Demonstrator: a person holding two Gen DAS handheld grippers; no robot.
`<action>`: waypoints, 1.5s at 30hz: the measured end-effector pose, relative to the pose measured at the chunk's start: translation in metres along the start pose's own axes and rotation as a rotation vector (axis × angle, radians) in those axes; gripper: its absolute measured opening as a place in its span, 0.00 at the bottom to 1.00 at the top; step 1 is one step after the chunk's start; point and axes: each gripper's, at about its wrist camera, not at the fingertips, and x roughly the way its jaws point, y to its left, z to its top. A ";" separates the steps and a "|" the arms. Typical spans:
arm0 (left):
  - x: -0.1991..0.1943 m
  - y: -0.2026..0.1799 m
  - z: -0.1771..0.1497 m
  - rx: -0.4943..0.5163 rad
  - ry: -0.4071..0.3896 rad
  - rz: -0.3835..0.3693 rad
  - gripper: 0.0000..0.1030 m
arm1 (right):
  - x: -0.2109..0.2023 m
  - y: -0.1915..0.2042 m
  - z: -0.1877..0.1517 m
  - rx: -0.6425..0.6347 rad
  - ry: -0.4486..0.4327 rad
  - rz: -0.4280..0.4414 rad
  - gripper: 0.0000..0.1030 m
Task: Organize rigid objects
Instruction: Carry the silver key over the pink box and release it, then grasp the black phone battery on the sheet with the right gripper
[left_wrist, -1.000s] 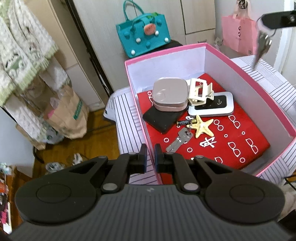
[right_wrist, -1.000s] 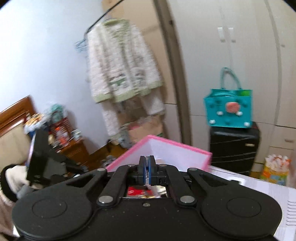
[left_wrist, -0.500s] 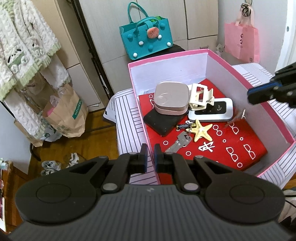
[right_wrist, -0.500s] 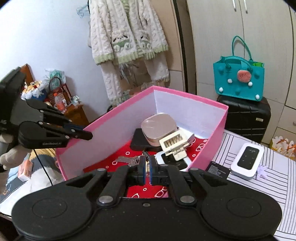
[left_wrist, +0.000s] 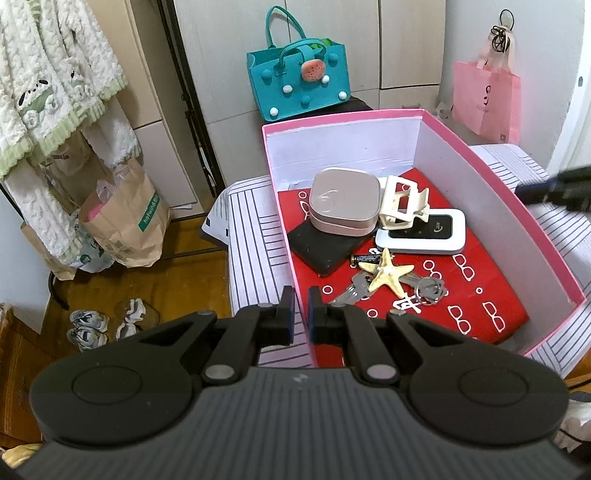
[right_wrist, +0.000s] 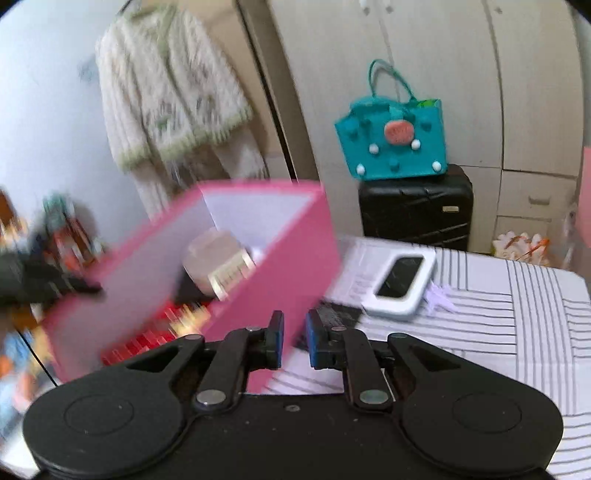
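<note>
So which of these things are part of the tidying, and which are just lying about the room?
Part of the job:
- pink box
- keys, starfish, battery, hair clip, tin, white gadget inside it
- second white gadget outside on the striped cloth

Just lying about:
- teal bag
- suitcase
- cardigan
- paper bag

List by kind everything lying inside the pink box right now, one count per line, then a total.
Pink tin: 1
Cream hair clip: 1
White pocket router: 1
Black pouch: 1
Battery: 1
Starfish: 1
Key bunches: 2, one left of the starfish, one on a ring right of it
Total: 8
</note>
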 end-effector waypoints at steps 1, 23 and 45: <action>0.000 0.003 0.000 -0.016 0.001 -0.014 0.07 | 0.006 0.001 -0.004 -0.020 0.016 -0.004 0.17; 0.004 0.025 0.002 -0.056 -0.008 -0.023 0.08 | 0.063 0.004 -0.014 -0.199 0.094 -0.067 0.49; 0.005 0.016 0.005 -0.025 0.002 0.020 0.04 | 0.065 -0.002 -0.015 -0.101 0.087 -0.111 0.54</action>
